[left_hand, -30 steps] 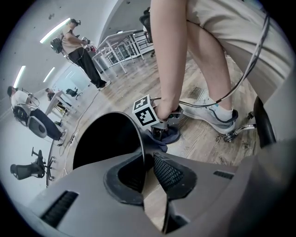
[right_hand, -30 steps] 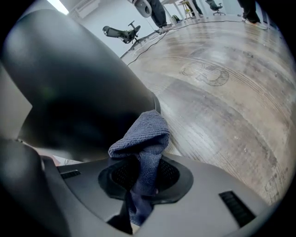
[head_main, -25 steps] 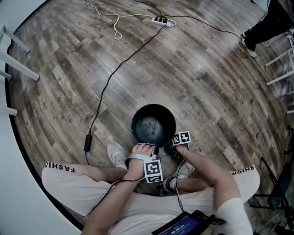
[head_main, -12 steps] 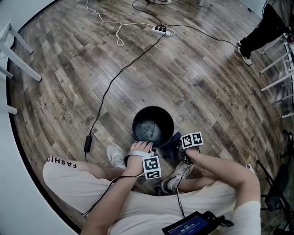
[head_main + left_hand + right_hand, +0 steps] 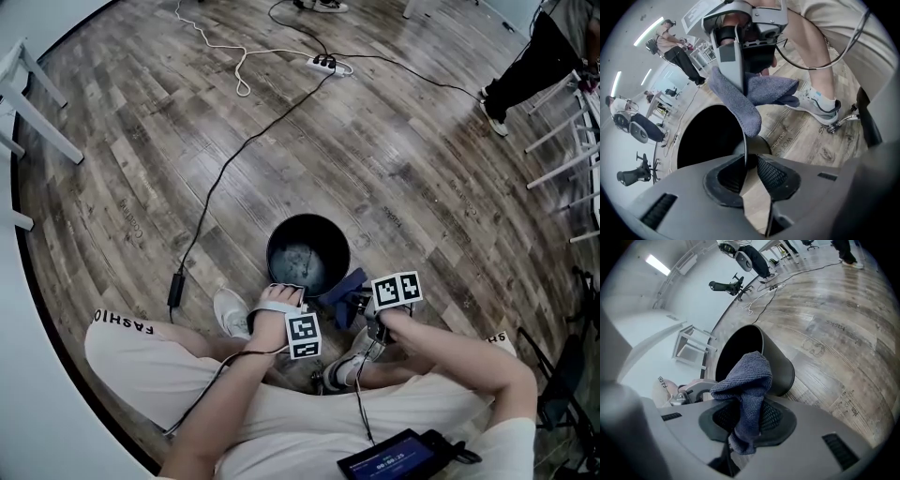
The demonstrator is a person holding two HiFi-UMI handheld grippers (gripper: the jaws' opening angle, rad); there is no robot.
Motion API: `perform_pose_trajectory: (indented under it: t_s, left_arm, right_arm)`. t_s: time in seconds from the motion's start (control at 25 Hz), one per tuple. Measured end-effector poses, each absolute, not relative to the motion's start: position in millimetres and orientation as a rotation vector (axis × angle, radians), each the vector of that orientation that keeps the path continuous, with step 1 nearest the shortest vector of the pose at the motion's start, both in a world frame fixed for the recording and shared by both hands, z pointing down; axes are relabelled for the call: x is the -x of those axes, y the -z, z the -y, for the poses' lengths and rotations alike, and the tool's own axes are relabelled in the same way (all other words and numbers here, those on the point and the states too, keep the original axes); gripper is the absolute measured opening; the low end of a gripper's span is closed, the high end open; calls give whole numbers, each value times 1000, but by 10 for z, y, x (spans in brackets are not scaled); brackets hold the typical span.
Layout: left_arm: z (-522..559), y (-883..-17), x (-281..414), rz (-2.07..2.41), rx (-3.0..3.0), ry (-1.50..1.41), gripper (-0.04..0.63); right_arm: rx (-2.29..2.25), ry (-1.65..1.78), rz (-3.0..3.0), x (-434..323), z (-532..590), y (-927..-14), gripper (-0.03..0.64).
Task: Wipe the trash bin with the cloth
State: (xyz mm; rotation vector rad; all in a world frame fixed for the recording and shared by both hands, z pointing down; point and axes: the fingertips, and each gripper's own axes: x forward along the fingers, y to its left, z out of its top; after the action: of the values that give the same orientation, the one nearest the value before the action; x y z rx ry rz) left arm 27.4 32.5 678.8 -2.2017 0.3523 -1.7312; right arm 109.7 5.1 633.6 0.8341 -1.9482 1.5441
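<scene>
We show a floor (image 5: 422,159) of weathered brown wood planks, several stamped with faint lettering. A round black trash bin (image 5: 277,234) stands upright and open-topped on it, just ahead of the seated person's feet. A black cable (image 5: 234,155) runs from a white power strip (image 5: 323,64) at the far side to a small black adapter (image 5: 175,289) left of the bin, and a white cord (image 5: 241,56) loops beside the strip. We also mark the person's left sneaker (image 5: 229,311) and right sneaker (image 5: 349,367), white furniture legs (image 5: 47,127) at the left edge, and chair legs (image 5: 558,126) at the right edge.
</scene>
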Motion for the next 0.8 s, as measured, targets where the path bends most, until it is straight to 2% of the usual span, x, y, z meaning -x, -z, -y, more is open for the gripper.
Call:
perform_pose_trajectory:
  t_s: [0.32, 0.8]
  left_arm:
    - [-379, -6774, -372, -318, 2197, 1717, 83]
    - [-370, -6754, -457, -343, 2202, 1701, 80]
  right_arm:
    - [-809, -1497, 1930, -1100, 25, -6683, 83]
    - [-873, -1477, 1902, -1278, 181, -7742, 83]
